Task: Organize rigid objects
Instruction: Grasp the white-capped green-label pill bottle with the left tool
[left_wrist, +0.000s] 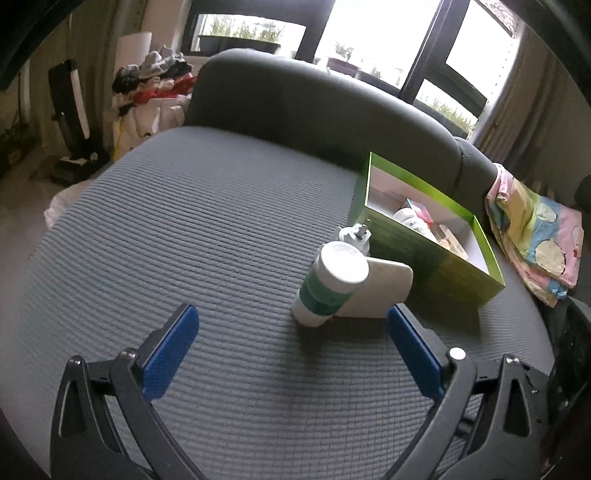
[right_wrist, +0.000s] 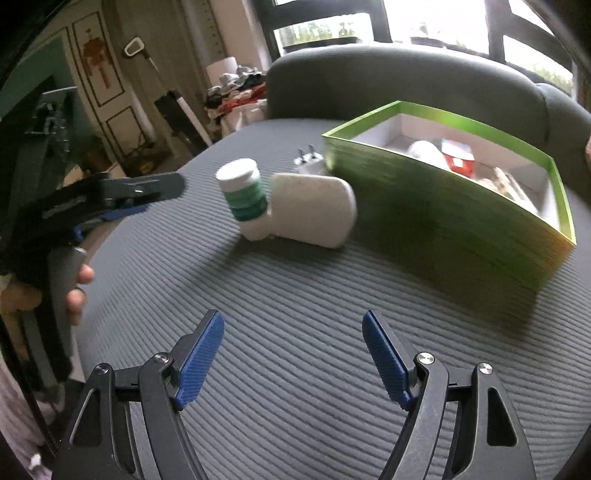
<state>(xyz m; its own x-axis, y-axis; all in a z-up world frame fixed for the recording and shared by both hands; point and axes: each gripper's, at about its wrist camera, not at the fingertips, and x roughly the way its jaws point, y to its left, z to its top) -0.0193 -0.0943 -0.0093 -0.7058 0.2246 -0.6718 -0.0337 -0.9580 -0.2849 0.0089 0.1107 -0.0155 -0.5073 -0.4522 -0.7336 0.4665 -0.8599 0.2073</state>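
Observation:
A white bottle with a green label (left_wrist: 330, 284) (right_wrist: 244, 197) stands on the grey ribbed cushion, leaning against a flat beige case (left_wrist: 380, 290) (right_wrist: 312, 208). Behind them lies a white plug adapter (left_wrist: 355, 236) (right_wrist: 309, 162). To their right a green box (left_wrist: 436, 258) (right_wrist: 443, 206) holds several small items. My left gripper (left_wrist: 291, 315) is open just short of the bottle, with nothing between its blue pads. My right gripper (right_wrist: 293, 321) is open and empty over bare cushion, in front of the box. The left gripper (right_wrist: 162, 195) also shows at the left edge of the right wrist view, held by a hand.
The cushion ends at a dark curved backrest (left_wrist: 314, 103) (right_wrist: 406, 81). A colourful folded cloth (left_wrist: 535, 240) lies right of the box. Beyond the cushion's left edge there are a pile of clothes (left_wrist: 155, 77), a vacuum (left_wrist: 70, 122) and bare floor.

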